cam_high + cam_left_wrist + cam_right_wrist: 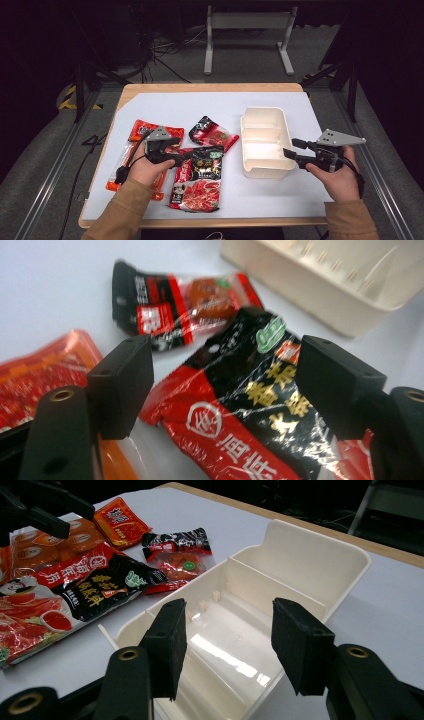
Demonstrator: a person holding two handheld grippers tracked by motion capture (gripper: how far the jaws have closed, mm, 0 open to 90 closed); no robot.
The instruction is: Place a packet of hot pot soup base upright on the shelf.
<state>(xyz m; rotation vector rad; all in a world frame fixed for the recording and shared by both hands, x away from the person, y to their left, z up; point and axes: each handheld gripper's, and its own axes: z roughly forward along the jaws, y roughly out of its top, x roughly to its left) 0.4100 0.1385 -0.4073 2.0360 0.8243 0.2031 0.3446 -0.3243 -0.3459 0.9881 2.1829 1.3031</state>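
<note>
At the far left of the table [300, 105] an orange packet [142, 131] lies flat, partly under the left hand [145, 170]. The left gripper [197, 154] reaches over the black-and-red packet [202, 167]. In the left gripper view its jaws stand spread, one on each side of this packet [250, 405], and they do not touch it yet, as far as I can tell. This packet lies on top of a larger red packet [197, 192], near the front edge. Behind it, a small packet [212, 132] with a clear window lies between the pile and the tray [262, 112].

The white tray stands right of the middle and its compartments hold nothing. The right gripper [289, 155] hovers at the tray's near right corner. In the right gripper view its jaws are also spread, above the near compartment [220, 650], and they hold nothing.

I judge that the step in hand is the pick of the black-and-red packet, so that it can go into the tray. The next move calls for lowering the left jaws around the packet's edge and pressing them together on the film only, not on the red packet below. The foil looks slippery, so a firm pinch near the end seal seems best. The right gripper could steady the tray wall when the packet comes.
</note>
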